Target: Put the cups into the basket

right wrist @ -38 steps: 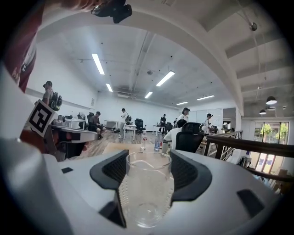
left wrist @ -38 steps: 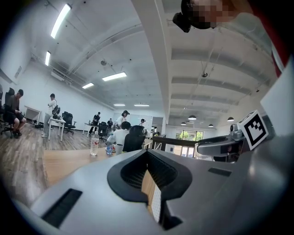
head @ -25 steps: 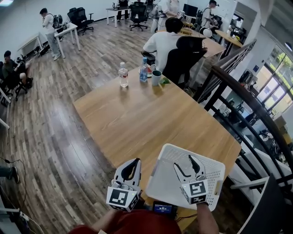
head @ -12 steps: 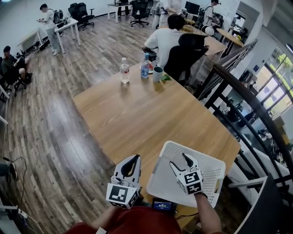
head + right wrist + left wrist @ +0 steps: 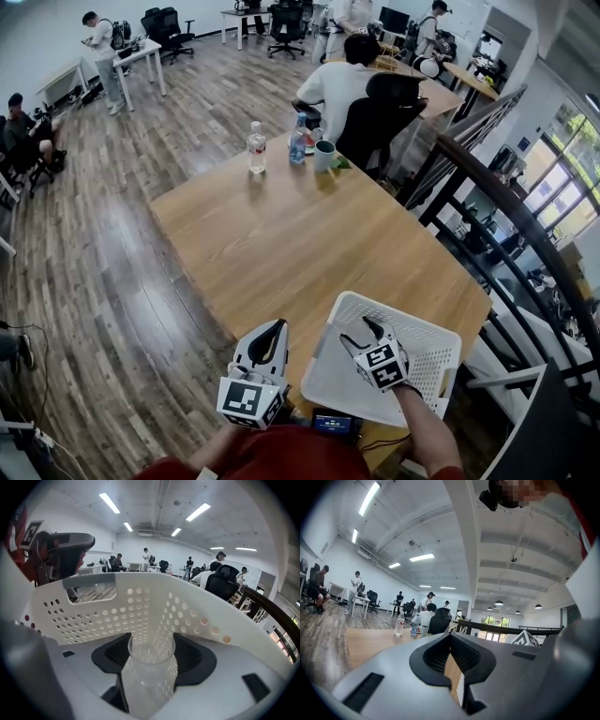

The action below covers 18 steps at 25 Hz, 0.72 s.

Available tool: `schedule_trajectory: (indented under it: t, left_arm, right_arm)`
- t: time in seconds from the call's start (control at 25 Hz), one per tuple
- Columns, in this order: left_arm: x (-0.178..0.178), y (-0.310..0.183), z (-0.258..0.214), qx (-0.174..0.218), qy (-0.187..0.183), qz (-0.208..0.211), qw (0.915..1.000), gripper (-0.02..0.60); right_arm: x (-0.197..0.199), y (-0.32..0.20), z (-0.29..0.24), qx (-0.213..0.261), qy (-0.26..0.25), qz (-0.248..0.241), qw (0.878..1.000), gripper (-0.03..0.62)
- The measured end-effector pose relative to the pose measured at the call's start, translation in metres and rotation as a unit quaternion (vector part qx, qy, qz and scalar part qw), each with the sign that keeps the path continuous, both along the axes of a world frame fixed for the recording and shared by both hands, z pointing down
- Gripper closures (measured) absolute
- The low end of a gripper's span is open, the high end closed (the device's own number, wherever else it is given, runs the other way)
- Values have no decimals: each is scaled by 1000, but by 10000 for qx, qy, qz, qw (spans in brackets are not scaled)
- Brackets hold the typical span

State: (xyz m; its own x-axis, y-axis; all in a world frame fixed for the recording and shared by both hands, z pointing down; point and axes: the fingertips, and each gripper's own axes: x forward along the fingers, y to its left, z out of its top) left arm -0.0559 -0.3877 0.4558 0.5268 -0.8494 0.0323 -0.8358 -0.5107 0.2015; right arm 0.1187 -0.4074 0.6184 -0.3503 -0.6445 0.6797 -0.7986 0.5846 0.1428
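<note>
A white perforated basket [image 5: 403, 314] stands at the near right corner of the wooden table [image 5: 281, 225]. My right gripper [image 5: 362, 332] reaches down into it, tilted downward. In the right gripper view its jaws [image 5: 150, 656] are shut on a clear plastic cup [image 5: 149, 667], with the basket wall [image 5: 140, 606] close ahead. The cup is not discernible in the head view. My left gripper [image 5: 277, 325] hovers just left of the basket, pointing level, fingertips together and nothing held; it also shows as the left gripper [image 5: 65, 543] beyond the basket's rim.
At the table's far end stand two bottles [image 5: 253, 150] [image 5: 297, 142] and a mug [image 5: 322, 155]. A person sits behind them in a black chair [image 5: 375, 103]. A dark railing [image 5: 506, 206] runs along the right side.
My right gripper has sunk lower into the basket and tipped further downward, still holding the cup. The left gripper has stayed where it was.
</note>
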Motion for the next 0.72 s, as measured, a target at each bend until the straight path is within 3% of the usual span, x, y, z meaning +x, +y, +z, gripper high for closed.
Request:
schedule_trajectory:
  t: [0.72]
  left_arm:
    - [-1,4,8,-79,-59,-7,10000,574]
  right_arm:
    - [-6,5,15,-231,-18,-80,9997,309]
